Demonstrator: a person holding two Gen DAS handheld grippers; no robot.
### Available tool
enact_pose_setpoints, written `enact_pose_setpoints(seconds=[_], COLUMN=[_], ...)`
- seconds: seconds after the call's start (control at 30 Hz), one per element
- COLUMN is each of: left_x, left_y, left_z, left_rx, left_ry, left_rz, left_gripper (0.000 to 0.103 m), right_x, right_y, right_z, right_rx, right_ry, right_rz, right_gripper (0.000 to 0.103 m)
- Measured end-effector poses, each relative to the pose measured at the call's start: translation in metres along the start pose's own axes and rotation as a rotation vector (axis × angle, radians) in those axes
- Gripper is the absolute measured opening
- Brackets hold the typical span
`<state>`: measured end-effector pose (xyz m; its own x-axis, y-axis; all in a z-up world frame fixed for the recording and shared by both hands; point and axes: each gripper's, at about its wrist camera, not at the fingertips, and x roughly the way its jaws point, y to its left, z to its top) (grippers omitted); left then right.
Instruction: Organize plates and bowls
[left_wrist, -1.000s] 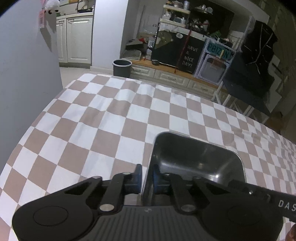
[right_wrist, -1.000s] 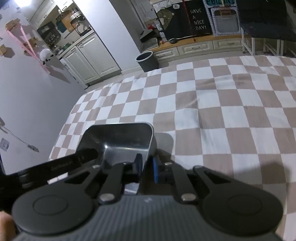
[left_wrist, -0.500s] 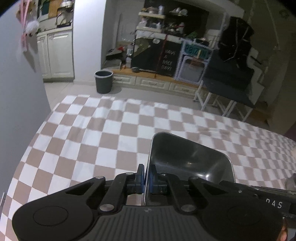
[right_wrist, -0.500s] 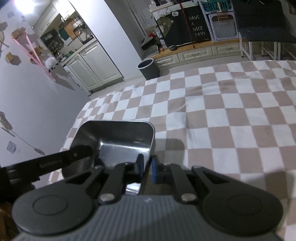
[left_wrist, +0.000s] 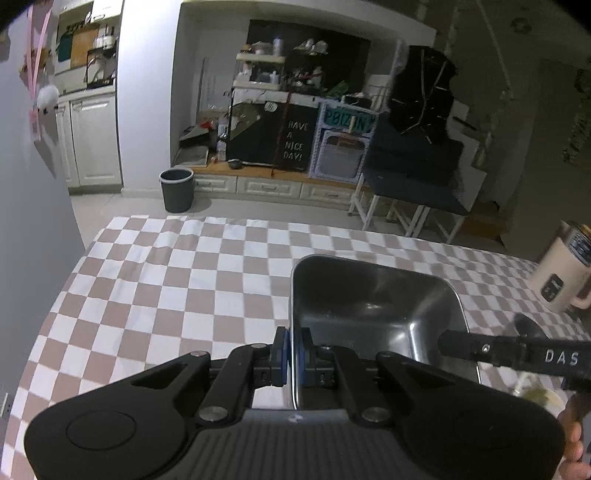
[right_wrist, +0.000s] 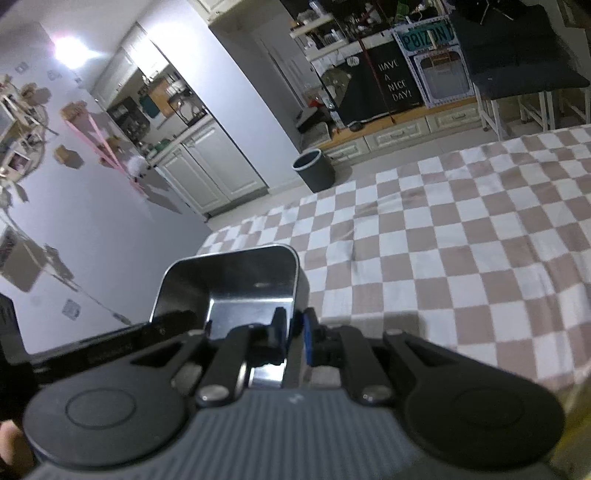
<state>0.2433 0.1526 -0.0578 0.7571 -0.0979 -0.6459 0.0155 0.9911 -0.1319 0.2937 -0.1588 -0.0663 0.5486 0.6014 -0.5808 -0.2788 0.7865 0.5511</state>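
A shiny rectangular steel bowl hangs above the checkered tablecloth, held from both sides. My left gripper is shut on the bowl's left rim, its blue pads pinching the thin wall. In the right wrist view the same bowl sits low and left of centre, and my right gripper is shut on its right rim. The right gripper's black finger reaches in from the right edge of the left wrist view. The bowl looks empty.
A cream jug with a dark lid stands on the table at the far right. A grey wall borders the table's left side. Beyond the far edge lie a grey bin, low drawers and a dark-topped side table.
Both grippers have risen with the bowl, lifting it off the cloth; the table now looks farther below and more of the room shows. The cream jug has come into the left wrist view.
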Motion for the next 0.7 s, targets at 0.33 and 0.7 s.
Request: enact_pose_setpoints(seconds=[0.33, 0.7], left_x=[-0.07, -0.094], left_y=[-0.025, -0.037], left_z=[-0.035, -0.069], left_rx=[0.004, 0.0], left_ry=[-0.072, -0.037], left_rz=[0.021, 0.09], left_gripper=[0.005, 0.005], right_x=[-0.048, -0.064], right_y=[0.002, -0.001], right_z=[-0.029, -0.065], right_rx=[0.038, 0.052], right_ry=[-0.037, -0.003], right_rz=[0.072, 0.08], right_gripper=[0.012, 0.013])
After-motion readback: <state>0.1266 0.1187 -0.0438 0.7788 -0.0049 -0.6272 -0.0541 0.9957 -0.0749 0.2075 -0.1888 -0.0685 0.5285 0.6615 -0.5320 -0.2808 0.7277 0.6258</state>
